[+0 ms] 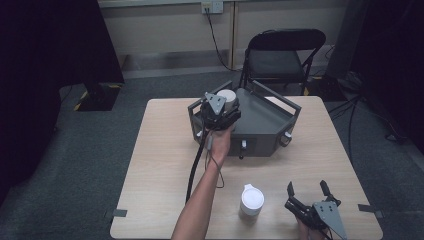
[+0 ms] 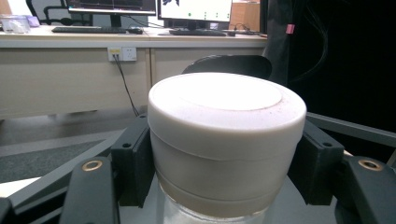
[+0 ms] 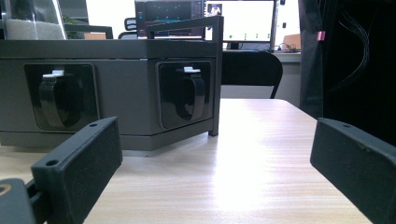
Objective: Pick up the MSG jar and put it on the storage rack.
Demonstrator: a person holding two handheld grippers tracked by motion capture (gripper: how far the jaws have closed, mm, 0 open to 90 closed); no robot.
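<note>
Left gripper view showed your left gripper (image 2: 224, 154) clamped on the white lid (image 2: 226, 116) of a jar (image 2: 215, 215), both black pads (image 2: 135, 158) pressed flat against its sides, with a strip of clear glass just visible beneath the lid. From the high view, you held that jar over the left part of the grey tray (image 1: 270, 120) standing at the far side of the wooden table (image 1: 160, 165). Your right gripper (image 1: 306, 189) rested low near the table's front right corner with its jaws spread wide and holding nothing, a second white-lidded jar (image 1: 251, 200) standing just to its left.
</note>
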